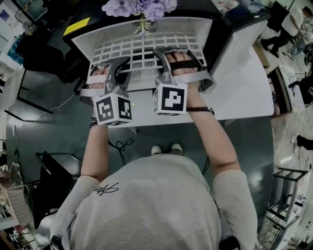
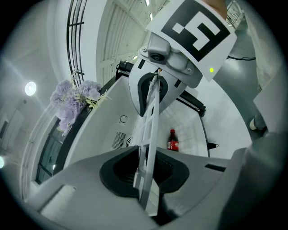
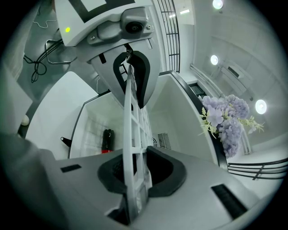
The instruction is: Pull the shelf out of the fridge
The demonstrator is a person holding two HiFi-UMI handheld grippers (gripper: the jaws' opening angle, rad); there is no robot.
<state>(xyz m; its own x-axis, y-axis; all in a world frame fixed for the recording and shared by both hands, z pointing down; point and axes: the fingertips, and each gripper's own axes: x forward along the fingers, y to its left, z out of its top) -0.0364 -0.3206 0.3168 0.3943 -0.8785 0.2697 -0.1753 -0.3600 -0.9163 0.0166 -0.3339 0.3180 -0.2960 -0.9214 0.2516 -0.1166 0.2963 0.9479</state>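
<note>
L gripper (image 2: 144, 168): jaws nearly together, pinching the front edge of the white grid shelf (image 2: 150, 130). Dark pads press on both faces of the rim.

R gripper (image 3: 135, 173): same grip, jaws close-set and clamped on that same front edge of the shelf (image 3: 130, 126).

Head view: L gripper (image 1: 110, 73) sits near the shelf's front-left corner and R gripper (image 1: 168, 66) near the middle-right of the front edge, the two well apart. Shelf (image 1: 146, 49) lies in the fridge (image 1: 83, 35) opening, front edge toward the person. Can't tell how far out it is.

Count:
- 1 shelf
- 2 grippers
- 2 marker cubes, L (image 1: 113, 110) and R (image 1: 170, 99), b/w square patterns and no words
- 1 green light on the R gripper's body (image 2: 211, 70)
- 1 dark bottle w/ red cap and red label (image 2: 173, 140) (image 3: 107, 140), inside the fridge, clear of the shelf. Label print too small to read; can't tell if it stands or lies.
- 1 vent grille on the fridge's back wall (image 3: 164, 139)
- 1 bunch of purple flowers (image 1: 139, 7) on the fridge top, at its front edge

Black script on the person's grey shirt (image 1: 106, 188) isn't legible.
</note>
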